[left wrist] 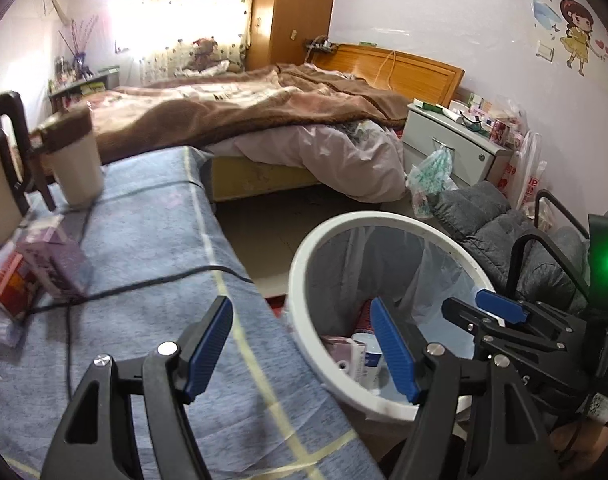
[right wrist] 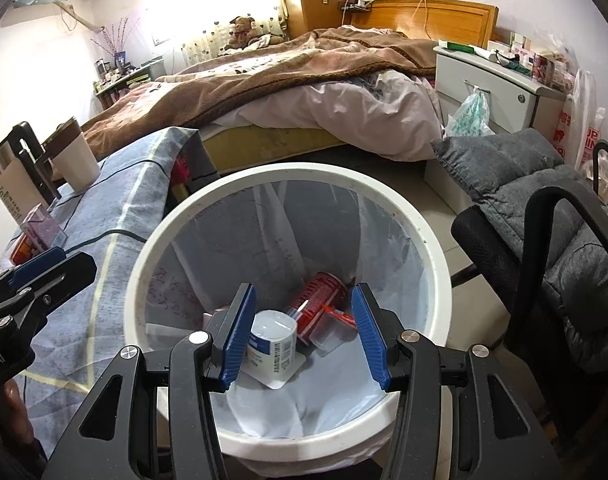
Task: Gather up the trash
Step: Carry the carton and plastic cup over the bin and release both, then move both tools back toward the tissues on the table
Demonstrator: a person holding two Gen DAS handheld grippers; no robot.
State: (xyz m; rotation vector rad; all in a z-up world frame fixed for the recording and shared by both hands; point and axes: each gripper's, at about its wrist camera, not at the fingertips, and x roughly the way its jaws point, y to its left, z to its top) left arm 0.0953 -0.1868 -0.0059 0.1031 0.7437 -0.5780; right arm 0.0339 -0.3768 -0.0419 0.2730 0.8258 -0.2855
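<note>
Left wrist view: the left gripper [left wrist: 299, 350] hangs with jaws apart and empty, straddling the blue tablecloth [left wrist: 151, 240] and the white bin [left wrist: 304, 248] rim; cartons lie half hidden inside.

Right wrist view: the right gripper [right wrist: 301, 332], fingers parted, holds nothing above the lined bin [right wrist: 440, 280], where a white cup [right wrist: 273, 338], red can [right wrist: 322, 300] and clear tub [right wrist: 330, 332] lie below.

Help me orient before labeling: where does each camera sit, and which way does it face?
Left wrist: on the left hand-held gripper, looking past the blue-clothed table edge toward the bed; both its fingers show.
Right wrist: on the right hand-held gripper, looking down into the white bin; both its fingers show.
Shared: bin, bed, table, each other's gripper.
</note>
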